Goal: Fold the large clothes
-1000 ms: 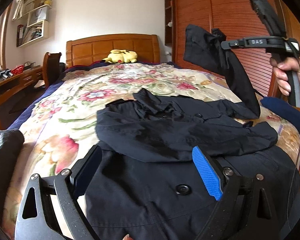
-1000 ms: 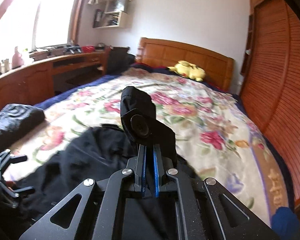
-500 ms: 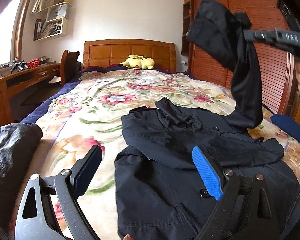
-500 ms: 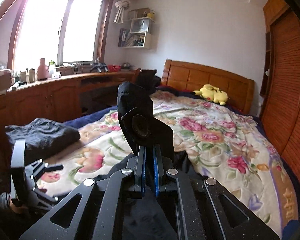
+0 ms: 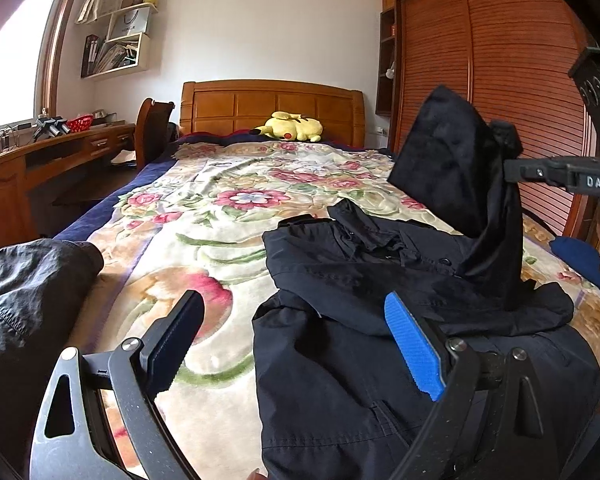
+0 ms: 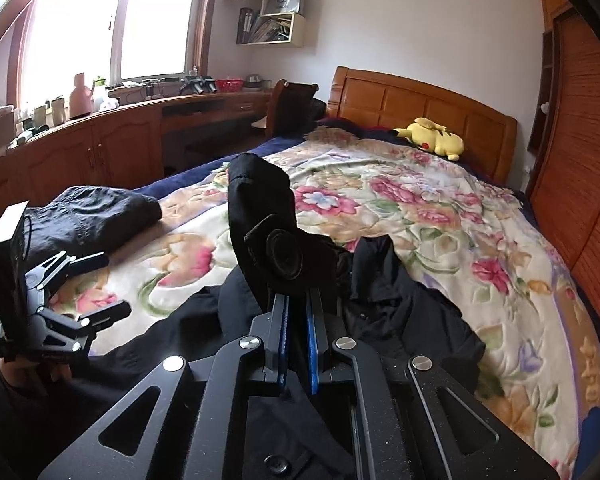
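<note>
My right hand-held gripper (image 6: 296,344) is clamped on a sleeve (image 6: 260,216) of the dark coat (image 5: 380,280), holding it lifted above the garment. The coat lies spread on the floral blanket (image 5: 228,216) of the bed (image 5: 272,104), toward its right side. My left hand-held gripper (image 5: 300,344) hangs over the coat's near edge, fingers wide apart, gripping nothing. A folded dark garment (image 6: 88,216) sits at the bed's left edge. A yellow plush toy (image 5: 292,128) rests by the headboard.
</note>
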Demonstrator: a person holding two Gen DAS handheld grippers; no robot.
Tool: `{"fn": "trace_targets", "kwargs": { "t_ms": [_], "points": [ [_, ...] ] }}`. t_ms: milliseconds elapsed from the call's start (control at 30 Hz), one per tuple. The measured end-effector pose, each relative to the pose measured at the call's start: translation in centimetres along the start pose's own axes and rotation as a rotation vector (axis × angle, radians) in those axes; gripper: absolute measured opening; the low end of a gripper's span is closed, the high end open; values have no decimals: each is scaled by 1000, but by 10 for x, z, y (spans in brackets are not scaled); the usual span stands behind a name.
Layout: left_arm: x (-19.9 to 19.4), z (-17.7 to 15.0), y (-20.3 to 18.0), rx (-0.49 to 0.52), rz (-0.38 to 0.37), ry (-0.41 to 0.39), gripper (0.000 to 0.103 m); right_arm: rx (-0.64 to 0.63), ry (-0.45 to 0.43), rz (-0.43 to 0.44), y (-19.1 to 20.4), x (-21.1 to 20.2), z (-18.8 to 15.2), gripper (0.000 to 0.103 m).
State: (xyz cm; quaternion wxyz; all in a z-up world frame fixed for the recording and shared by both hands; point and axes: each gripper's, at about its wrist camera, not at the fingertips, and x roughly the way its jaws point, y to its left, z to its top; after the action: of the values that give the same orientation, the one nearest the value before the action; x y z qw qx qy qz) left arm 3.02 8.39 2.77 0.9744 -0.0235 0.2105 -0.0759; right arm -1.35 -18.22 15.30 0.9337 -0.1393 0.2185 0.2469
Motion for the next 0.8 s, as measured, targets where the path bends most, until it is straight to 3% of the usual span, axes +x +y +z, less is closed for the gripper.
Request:
{"fn": "trace_targets", "kwargs": {
  "t_ms": [33,100,233,267,467,800],
  "points": [
    [0,0,1,-1,1,-1,92,0,9,-1,2,2,6,7],
    [0,0,1,-2,3,0,92,3,25,-5,3,4,10,17],
    [0,1,2,0,3,-2,92,11,36,1,3,0,6,51],
    [0,1,2,1,3,-3,92,15,33,14,1,-1,2,56],
    [1,-1,1,4,2,3,92,18,61,-29,-15,5,-27,57],
    [17,-6,-18,46,-18,63,92,112,204,-190,-60,40,-122,57]
  ]
}}
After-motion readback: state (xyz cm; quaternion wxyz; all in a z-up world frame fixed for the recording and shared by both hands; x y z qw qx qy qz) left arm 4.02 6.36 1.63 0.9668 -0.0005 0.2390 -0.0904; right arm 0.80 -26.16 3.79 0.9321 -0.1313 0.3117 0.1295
